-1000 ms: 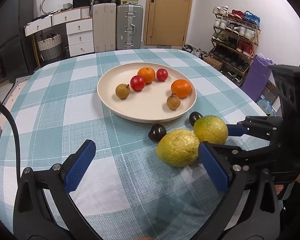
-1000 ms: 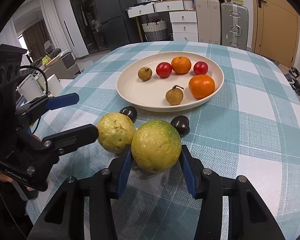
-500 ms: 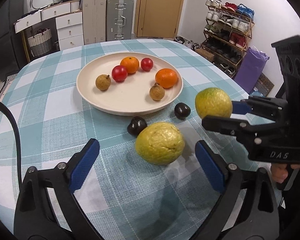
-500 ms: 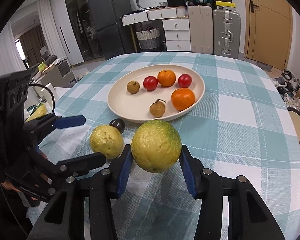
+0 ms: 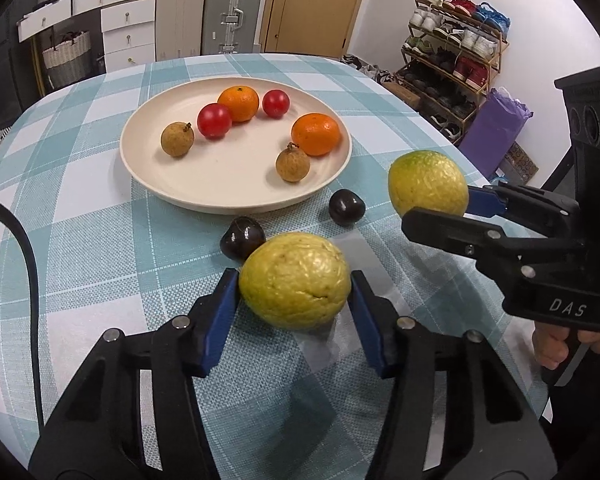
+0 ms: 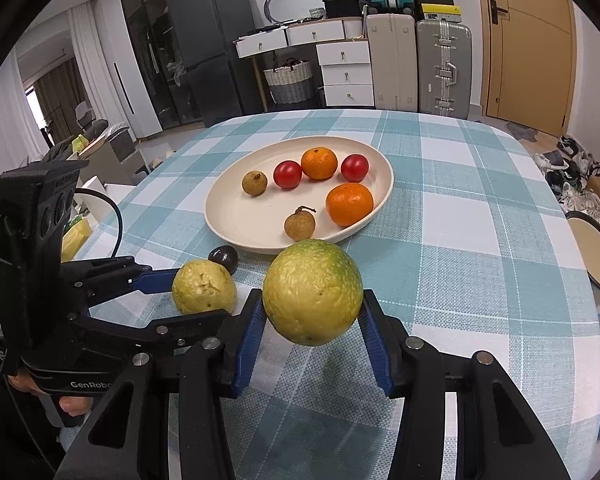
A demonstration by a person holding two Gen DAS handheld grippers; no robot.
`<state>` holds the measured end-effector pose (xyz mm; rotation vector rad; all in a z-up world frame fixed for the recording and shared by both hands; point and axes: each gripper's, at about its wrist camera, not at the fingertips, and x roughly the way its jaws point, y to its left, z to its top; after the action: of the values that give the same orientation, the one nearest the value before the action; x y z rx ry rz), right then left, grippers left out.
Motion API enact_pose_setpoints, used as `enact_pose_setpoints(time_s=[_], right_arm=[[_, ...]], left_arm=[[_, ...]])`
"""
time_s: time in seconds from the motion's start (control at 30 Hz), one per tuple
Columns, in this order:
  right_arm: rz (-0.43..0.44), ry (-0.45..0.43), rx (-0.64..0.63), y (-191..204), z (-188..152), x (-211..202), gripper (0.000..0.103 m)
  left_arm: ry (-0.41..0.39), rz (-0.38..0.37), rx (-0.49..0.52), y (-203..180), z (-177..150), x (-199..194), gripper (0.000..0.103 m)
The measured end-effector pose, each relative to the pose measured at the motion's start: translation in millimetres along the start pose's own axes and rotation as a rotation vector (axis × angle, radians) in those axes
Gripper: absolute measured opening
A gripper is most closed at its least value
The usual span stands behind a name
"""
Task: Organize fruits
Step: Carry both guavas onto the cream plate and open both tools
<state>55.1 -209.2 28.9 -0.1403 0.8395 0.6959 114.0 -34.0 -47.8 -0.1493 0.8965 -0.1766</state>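
Left gripper [image 5: 294,294] angled downward over the checked tablecloth [image 5: 80,240], its blue pads [image 5: 220,316] on either side of the yellow wrinkled fruit [image 5: 295,279]. Jaws closing; both pads appear to meet the fruit's sides. The fruit sits low at the cloth; whether it rests on it cannot be told. A dark round fruit [image 5: 242,238] lies just behind it, touching or nearly so.

Right gripper [image 6: 313,322] also pitched downward, clamped on the yellow-green fruit [image 6: 312,291], pads pressed on both flanks. In the left wrist view this fruit [image 5: 427,189] is carried clear of the table, to the right of the plate [image 5: 220,196] and near its rim. A hand [image 5: 556,344] grips the handle below the right gripper's body; another hand [image 6: 72,402] shows under the left unit in the right wrist view.

Second dark fruit [image 5: 346,207] on the cloth between plate and right gripper.

Plate contents: two oranges [image 5: 316,134], two red tomatoes [image 5: 214,120], two brown longans [image 5: 293,165], all apart from the rim except the nearer orange, close to the edge
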Motion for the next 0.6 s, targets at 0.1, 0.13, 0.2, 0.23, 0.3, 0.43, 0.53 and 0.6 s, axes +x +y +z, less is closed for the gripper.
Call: enact_pose_setpoints(time_s=[0.1, 0.13, 0.2, 0.23, 0.3, 0.43, 0.53, 0.6], right_arm=[[0.001, -0.004, 0.008, -2, 1, -1, 0.048], [0.000, -0.006, 0.007, -2, 1, -1, 0.048], [0.001, -0.010, 0.007, -3, 1, -2, 0.048], [0.003, -0.012, 0.010, -4, 1, -2, 0.048], [0.002, -0.015, 0.013, -4, 1, -2, 0.048], [0.004, -0.021, 0.014, -4, 1, -2, 0.048], [0.012, -0.030, 0.012, -3, 2, -4, 0.048], [0.017, -0.040, 0.009, -1, 2, -6, 0.048]], left_arm=[[-0.004, 0.003, 0.002, -1, -1, -1, 0.052], [-0.004, 0.002, 0.002, -1, 0, -1, 0.052], [-0.009, 0.000, 0.004, -1, -1, -2, 0.052], [-0.018, -0.002, 0.006, -2, 0, -4, 0.052], [-0.036, -0.006, 0.012, -3, 0, -9, 0.052], [-0.077, -0.005, 0.023, -4, 2, -22, 0.052], [-0.117, 0.001, 0.014, -1, 6, -32, 0.052], [-0.135, 0.008, 0.014, 2, 9, -38, 0.052]])
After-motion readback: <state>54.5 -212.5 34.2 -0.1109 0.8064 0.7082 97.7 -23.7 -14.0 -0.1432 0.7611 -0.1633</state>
